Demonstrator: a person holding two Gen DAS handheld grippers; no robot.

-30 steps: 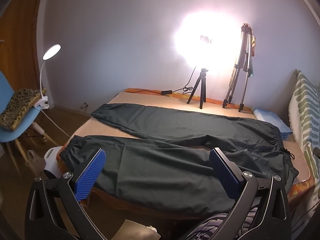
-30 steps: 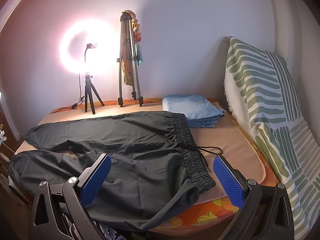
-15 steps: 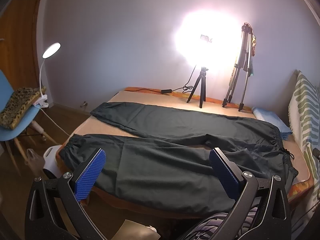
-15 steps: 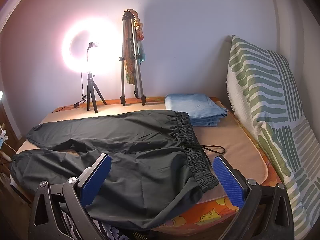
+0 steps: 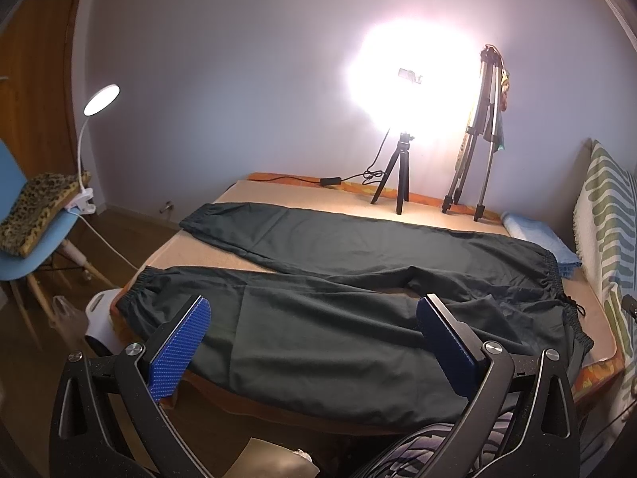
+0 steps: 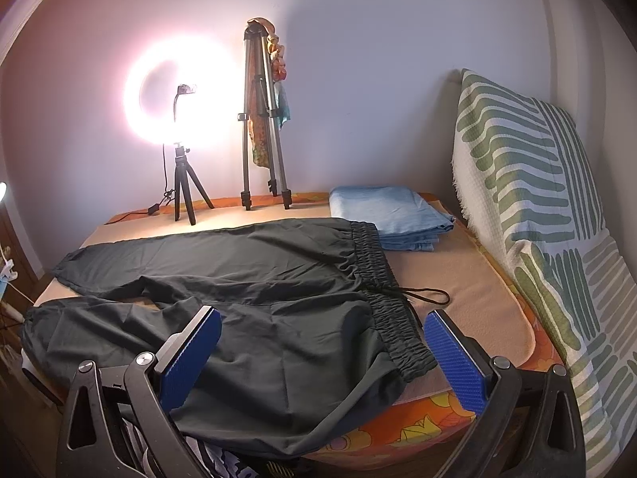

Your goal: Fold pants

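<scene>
Dark green pants (image 5: 318, 318) lie spread flat on the bed, legs apart and running left, elastic waistband (image 6: 394, 310) with a black drawstring at the right. The near leg hangs slightly over the bed's front edge. My left gripper (image 5: 314, 338) is open and empty, held above the near leg. My right gripper (image 6: 322, 346) is open and empty, held above the hip area near the waistband. Neither touches the cloth.
A ring light on a small tripod (image 5: 402, 183) and a tall tripod (image 5: 477, 151) stand at the bed's far edge. Folded blue cloth (image 6: 390, 215) lies beyond the waistband. A striped green cushion (image 6: 537, 199) leans at the right. A blue chair (image 5: 32, 247) with clip lamp stands left.
Both grippers have shifted slightly, the views drifting a little; the pants lie unchanged and both grippers stay open.
</scene>
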